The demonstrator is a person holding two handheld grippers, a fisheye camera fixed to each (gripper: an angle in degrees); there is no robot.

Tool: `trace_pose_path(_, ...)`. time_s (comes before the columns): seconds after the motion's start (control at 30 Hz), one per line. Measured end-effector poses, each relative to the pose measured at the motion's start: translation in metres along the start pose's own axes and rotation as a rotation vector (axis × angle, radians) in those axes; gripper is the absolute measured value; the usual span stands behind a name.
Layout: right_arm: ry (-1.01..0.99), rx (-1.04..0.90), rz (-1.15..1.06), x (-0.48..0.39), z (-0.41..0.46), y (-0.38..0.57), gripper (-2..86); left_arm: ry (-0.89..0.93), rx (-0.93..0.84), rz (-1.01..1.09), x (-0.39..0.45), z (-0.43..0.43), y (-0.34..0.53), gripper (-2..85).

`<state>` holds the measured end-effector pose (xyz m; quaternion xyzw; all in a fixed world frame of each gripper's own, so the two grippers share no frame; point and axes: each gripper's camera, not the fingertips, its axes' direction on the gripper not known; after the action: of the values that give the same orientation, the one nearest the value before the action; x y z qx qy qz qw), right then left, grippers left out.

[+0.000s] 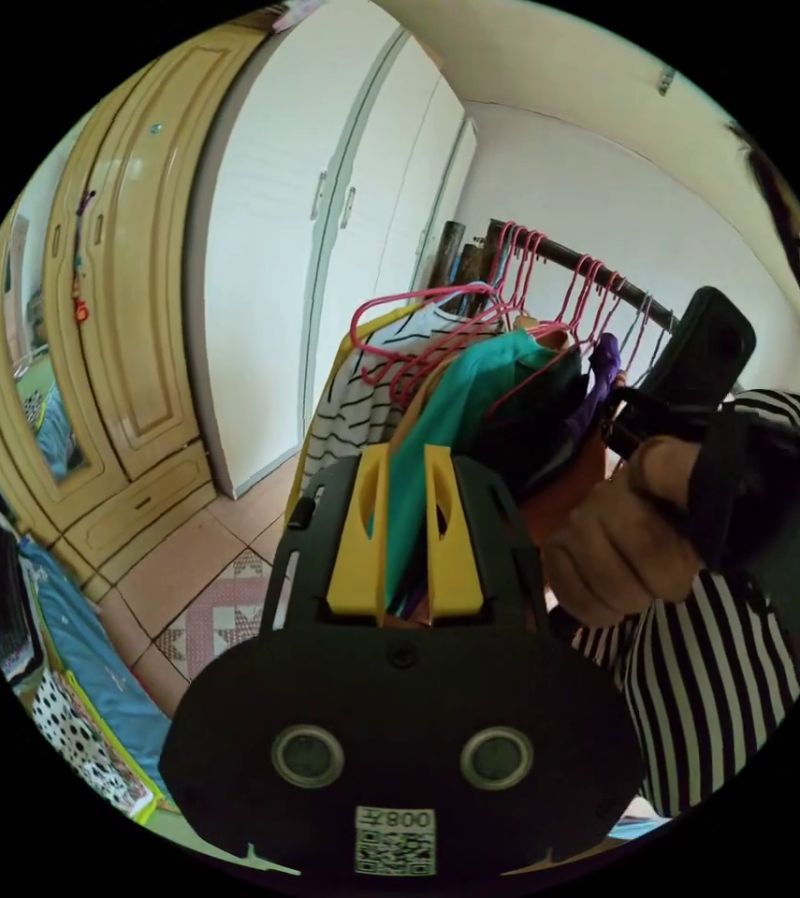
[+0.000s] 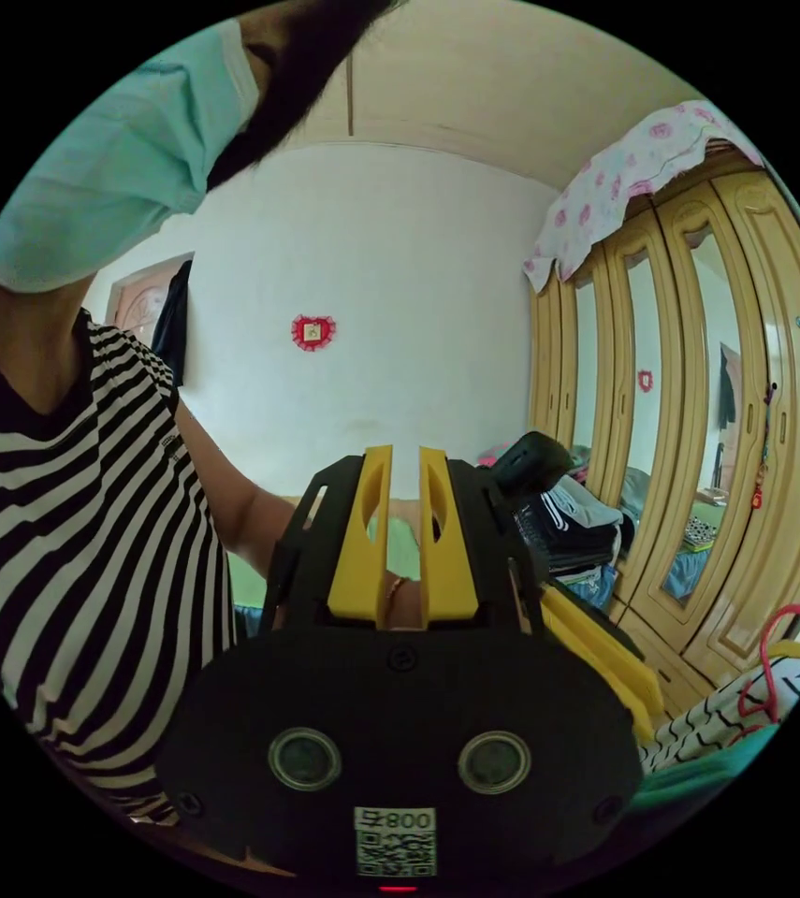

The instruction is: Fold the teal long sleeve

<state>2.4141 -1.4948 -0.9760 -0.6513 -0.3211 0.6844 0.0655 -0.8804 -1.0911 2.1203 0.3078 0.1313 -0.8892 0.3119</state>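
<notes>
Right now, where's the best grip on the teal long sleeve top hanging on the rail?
Probably the teal long sleeve top just below its shoulder, coming in from the wardrobe side: its fabric hangs there as a narrow vertical fold already between the left gripper's yellow jaws, and pink hangers crowd the space above it.

A bedroom in a home is showing here: tall wooden wardrobes (image 1: 128,374) with mirrored doors are lining one wall, white cupboards (image 1: 325,243) are standing beside them, a clothes rail (image 1: 568,257) is carrying pink hangers (image 1: 418,327) and garments, and folded clothes (image 2: 577,524) are sitting stacked above a tiled floor (image 1: 222,599).
</notes>
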Motion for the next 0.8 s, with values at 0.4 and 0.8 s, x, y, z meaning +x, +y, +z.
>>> trace_pose_path(0.4, 0.04, 0.057, 0.0, 0.007, -0.054, 0.042, 3.2, 0.136, -0.023, 0.151, -0.011, 0.124, -0.001, 7.3)
trace_pose_path(0.8, 0.04, 0.048, 0.047, 0.031, -0.066, 0.061, 2.3, 0.134, -0.033, 0.215, -0.035, 0.179, 0.024, 5.6)
